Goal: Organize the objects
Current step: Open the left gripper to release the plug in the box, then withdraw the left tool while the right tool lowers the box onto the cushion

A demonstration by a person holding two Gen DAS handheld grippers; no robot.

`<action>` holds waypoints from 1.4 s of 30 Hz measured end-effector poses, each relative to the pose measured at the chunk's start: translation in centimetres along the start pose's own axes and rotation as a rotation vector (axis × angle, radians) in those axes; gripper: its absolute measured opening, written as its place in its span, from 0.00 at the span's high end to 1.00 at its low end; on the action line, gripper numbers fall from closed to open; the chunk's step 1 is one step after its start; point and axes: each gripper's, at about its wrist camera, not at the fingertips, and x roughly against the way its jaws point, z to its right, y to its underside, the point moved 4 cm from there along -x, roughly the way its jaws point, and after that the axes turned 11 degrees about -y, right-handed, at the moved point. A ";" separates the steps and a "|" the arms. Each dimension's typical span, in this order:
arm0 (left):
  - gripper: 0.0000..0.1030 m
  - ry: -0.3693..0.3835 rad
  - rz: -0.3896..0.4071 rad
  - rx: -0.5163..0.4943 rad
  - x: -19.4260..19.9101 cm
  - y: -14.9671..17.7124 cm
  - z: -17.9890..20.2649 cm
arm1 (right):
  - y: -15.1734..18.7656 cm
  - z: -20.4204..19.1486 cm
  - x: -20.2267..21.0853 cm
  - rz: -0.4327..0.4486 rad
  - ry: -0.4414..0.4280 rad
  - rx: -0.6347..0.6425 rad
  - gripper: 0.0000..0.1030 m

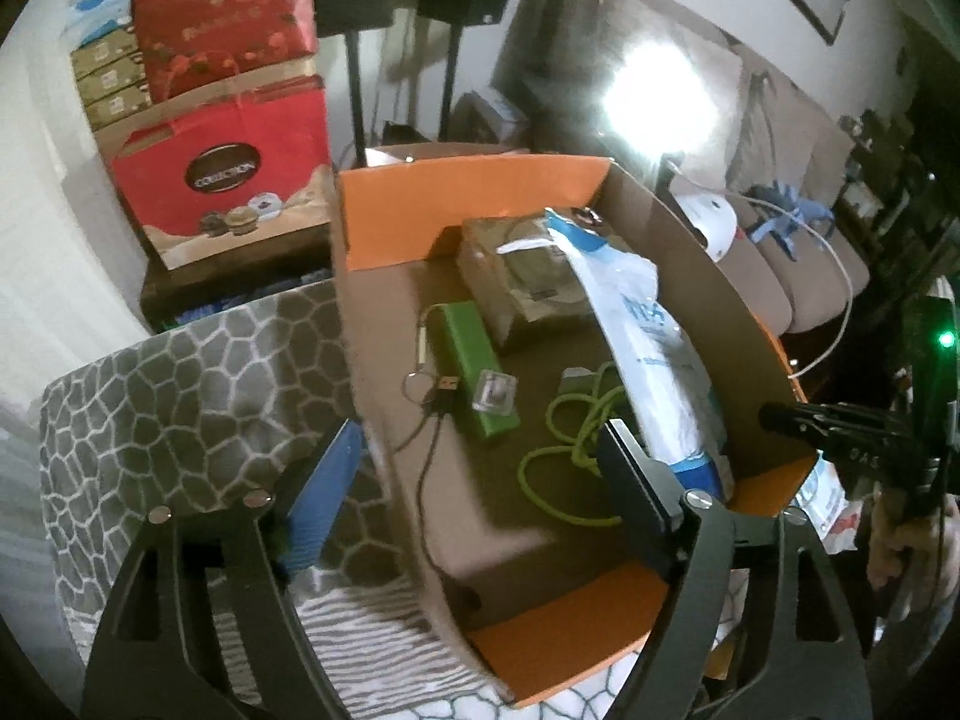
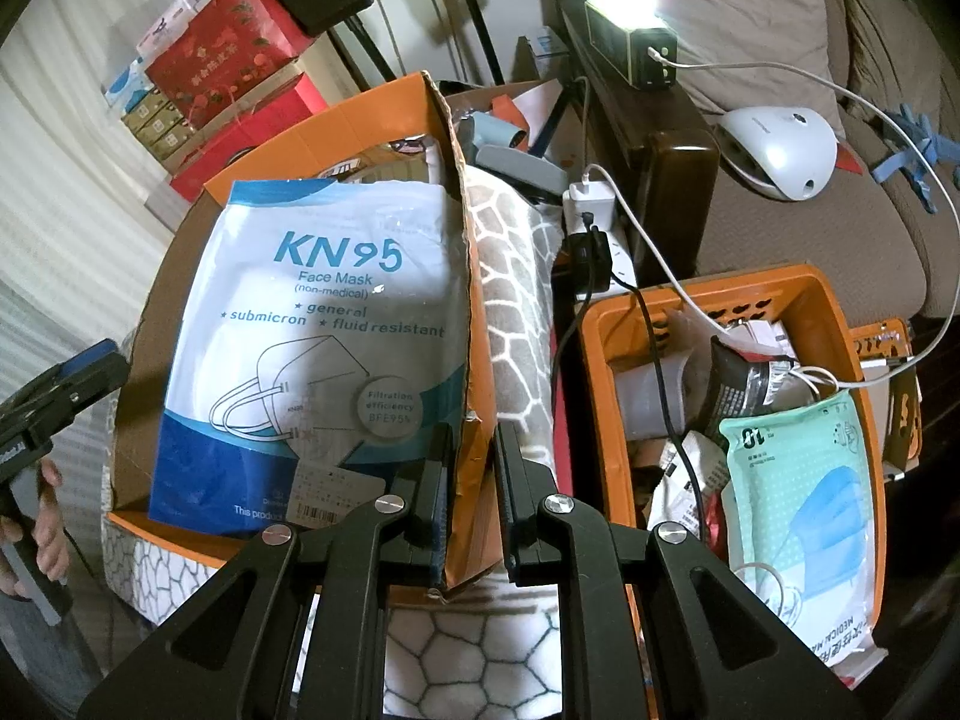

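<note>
An orange cardboard box [image 1: 420, 210] sits on a patterned blanket. Inside lie a green power bank [image 1: 477, 360], a green cable [image 1: 564, 450], a tan packet [image 1: 528, 270] and a KN95 mask pack [image 1: 648, 348]. My left gripper [image 1: 474, 498] is open, straddling the box's near left wall. In the right wrist view the KN95 pack [image 2: 312, 336] leans in the box [image 2: 360, 114]. My right gripper [image 2: 471, 504] has its fingers either side of the box's right wall [image 2: 465, 300], narrowly apart.
An orange plastic basket [image 2: 840, 324] at right holds a teal mask pack [image 2: 804, 480] and wrappers. A power strip [image 2: 594, 222] with chargers, a lamp [image 2: 630, 48], a white device [image 2: 780, 144] and red gift bags [image 1: 234, 180] surround the box.
</note>
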 end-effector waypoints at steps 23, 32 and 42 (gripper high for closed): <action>0.00 -0.051 0.010 0.086 1.1 3.3 -3.4 | 0.0 0.0 0.0 -0.001 0.001 0.001 0.88; 0.00 -0.084 0.018 0.104 1.8 4.3 -4.0 | -0.1 0.1 0.3 0.007 0.020 0.017 0.86; 0.00 -0.101 0.039 0.141 2.8 5.9 -5.5 | 0.4 -0.4 1.0 0.028 0.061 0.039 0.83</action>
